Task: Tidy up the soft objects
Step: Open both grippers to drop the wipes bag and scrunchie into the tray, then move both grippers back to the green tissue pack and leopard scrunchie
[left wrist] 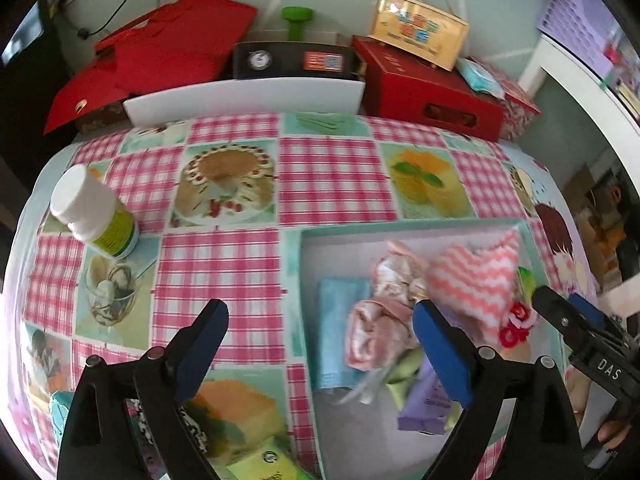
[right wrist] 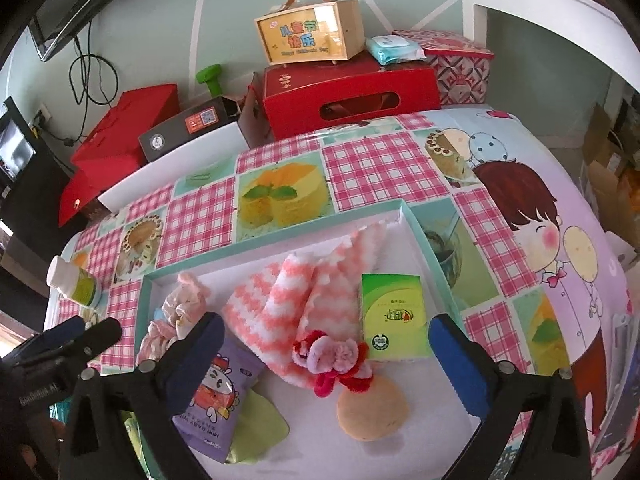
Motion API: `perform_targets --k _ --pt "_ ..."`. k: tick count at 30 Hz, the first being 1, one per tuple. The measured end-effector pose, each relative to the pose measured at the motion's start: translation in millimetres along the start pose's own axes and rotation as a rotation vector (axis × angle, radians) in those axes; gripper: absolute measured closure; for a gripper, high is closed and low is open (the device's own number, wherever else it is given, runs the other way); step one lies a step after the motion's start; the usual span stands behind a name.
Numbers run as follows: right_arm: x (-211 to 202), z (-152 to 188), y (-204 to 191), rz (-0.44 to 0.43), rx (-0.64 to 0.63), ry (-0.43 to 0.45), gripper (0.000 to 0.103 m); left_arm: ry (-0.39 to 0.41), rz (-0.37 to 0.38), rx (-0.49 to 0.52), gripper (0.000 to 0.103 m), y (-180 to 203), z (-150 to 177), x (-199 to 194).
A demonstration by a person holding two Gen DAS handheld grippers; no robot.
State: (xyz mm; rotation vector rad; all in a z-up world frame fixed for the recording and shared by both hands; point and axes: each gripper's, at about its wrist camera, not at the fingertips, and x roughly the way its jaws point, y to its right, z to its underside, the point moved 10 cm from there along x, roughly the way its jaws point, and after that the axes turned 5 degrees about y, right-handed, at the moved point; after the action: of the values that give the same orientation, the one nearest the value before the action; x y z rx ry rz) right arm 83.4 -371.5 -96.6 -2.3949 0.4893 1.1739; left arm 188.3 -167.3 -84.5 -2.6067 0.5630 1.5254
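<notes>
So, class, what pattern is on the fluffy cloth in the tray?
Pink-and-white zigzag stripes, clearest in the right wrist view.

The left gripper [left wrist: 320, 344] hangs wide open and empty over the bench [left wrist: 332, 172], its right finger above the tray's [left wrist: 412, 226] folded cloths; a white bottle [left wrist: 94, 212] stands far left.

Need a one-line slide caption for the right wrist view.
Right gripper, jaws open, above a teal-rimmed tray holding a pink-and-white towel, green tissue pack and red-pink scrunchie.

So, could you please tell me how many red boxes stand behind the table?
2: one red box behind the far edge, under the wooden case; another further left. More may be hidden.
</notes>
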Motion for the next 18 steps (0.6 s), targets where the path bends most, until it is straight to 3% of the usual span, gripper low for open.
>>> perform_targets --k 12,18 --pt "-1 1 -6 0.006 -0.033 -0.004 0.0 -0.002 0.007 -0.046 0.01 -20 -4 -8" --pt "-6 -2 -21 -0.013 -0.05 0.006 0.0 0.02 -0.04 -0.071 0.01 -46 -11 -18"
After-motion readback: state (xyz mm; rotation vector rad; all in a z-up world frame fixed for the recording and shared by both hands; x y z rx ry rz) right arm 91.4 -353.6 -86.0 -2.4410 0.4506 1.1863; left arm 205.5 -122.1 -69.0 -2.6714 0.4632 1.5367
